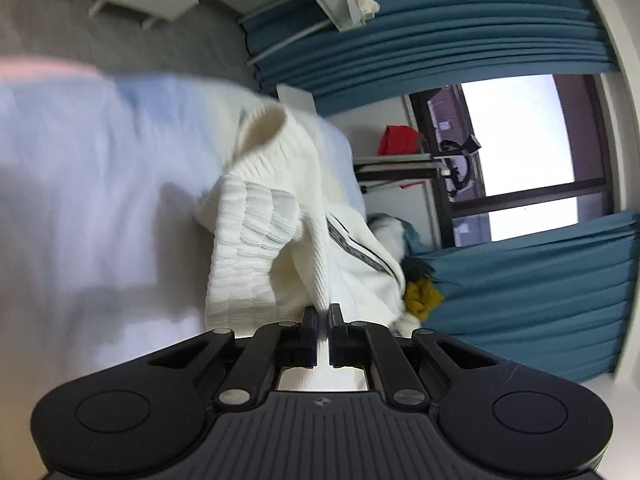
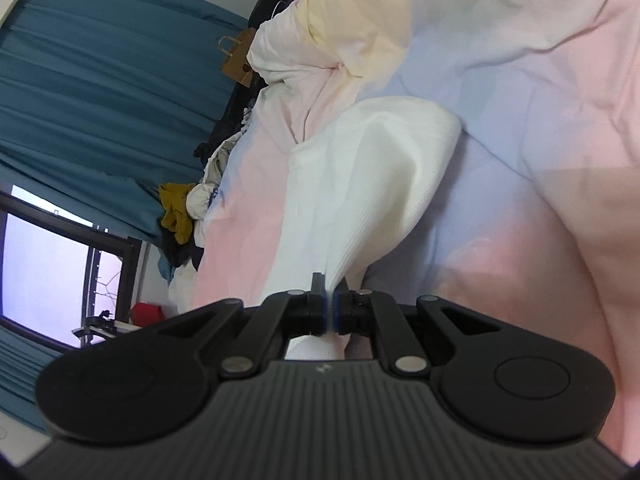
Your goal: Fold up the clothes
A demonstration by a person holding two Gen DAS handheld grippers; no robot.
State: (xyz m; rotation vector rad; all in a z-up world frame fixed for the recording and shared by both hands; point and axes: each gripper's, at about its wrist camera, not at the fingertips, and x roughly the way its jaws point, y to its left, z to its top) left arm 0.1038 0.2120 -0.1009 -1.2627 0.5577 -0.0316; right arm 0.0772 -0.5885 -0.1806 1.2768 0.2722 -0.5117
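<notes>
A white ribbed knit sweater (image 1: 256, 236) with a dark striped band hangs bunched over the pastel bedsheet (image 1: 88, 184). My left gripper (image 1: 323, 314) is shut on a fold of the sweater's edge and lifts it. In the right wrist view the same white sweater (image 2: 360, 184) stretches away over the pink and blue sheet (image 2: 520, 208). My right gripper (image 2: 329, 292) is shut on another part of its edge. The cloth runs between both sets of pads.
A crumpled duvet (image 2: 360, 12) lies at the far end of the bed. A pile of clothes with a mustard piece (image 2: 176, 212) sits by the blue curtains (image 1: 520, 300) and window (image 1: 520, 136). A brown paper bag (image 2: 236, 56) stands beyond the bed.
</notes>
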